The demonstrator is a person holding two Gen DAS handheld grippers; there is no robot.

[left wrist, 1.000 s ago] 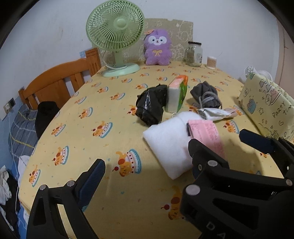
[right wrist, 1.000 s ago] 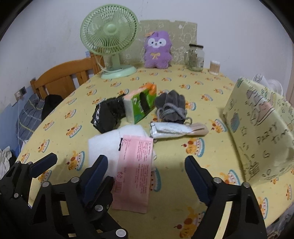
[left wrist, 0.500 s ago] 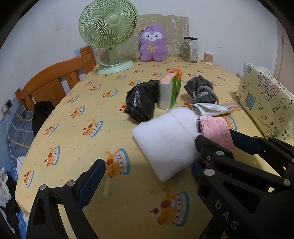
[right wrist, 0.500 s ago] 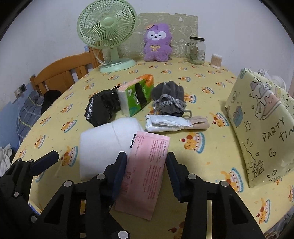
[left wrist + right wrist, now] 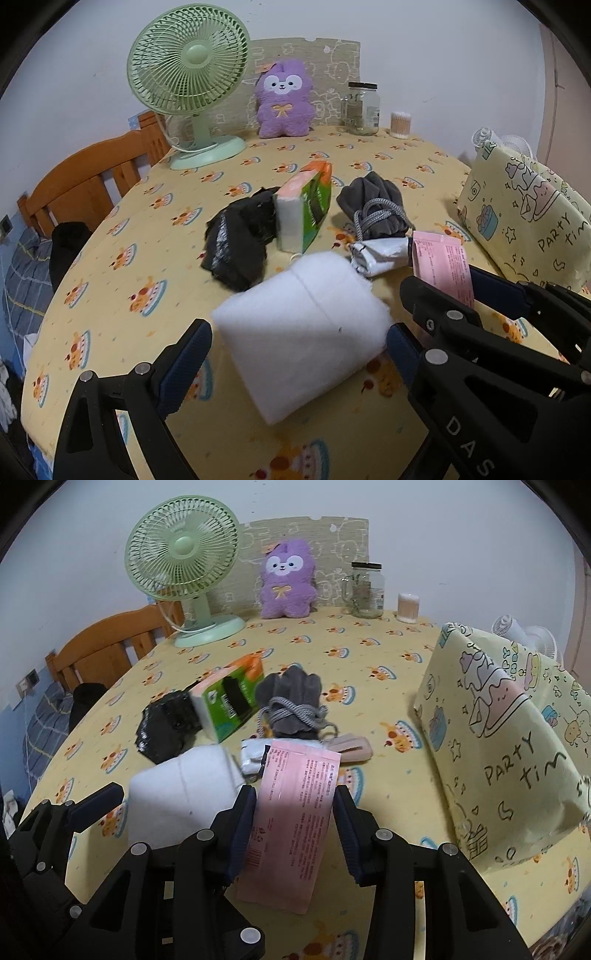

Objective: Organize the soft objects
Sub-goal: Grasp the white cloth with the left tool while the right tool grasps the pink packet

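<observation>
A white folded soft pad (image 5: 306, 328) lies on the yellow tablecloth (image 5: 129, 236). My left gripper (image 5: 299, 347) is shut on it, one finger at each side; the pad also shows in the right wrist view (image 5: 181, 794). My right gripper (image 5: 293, 805) is shut on a pink flat packet (image 5: 291, 812), which also shows in the left wrist view (image 5: 441, 262). Behind lie a black bag (image 5: 240, 243), a green and orange tissue pack (image 5: 304, 206), grey gloves (image 5: 291, 705) and a silver packet (image 5: 380, 254).
A yellow "party time" gift bag (image 5: 509, 746) stands at the right. A green fan (image 5: 188, 92), purple plush (image 5: 284, 103), glass jar (image 5: 364, 109) and cotton swab cup (image 5: 408, 607) stand at the back. A wooden chair (image 5: 81, 184) is at the left.
Both grippers moved forward and closed: the left around the white pad, the right around the pink packet. The pad and packet now look nearer and lifted slightly.
</observation>
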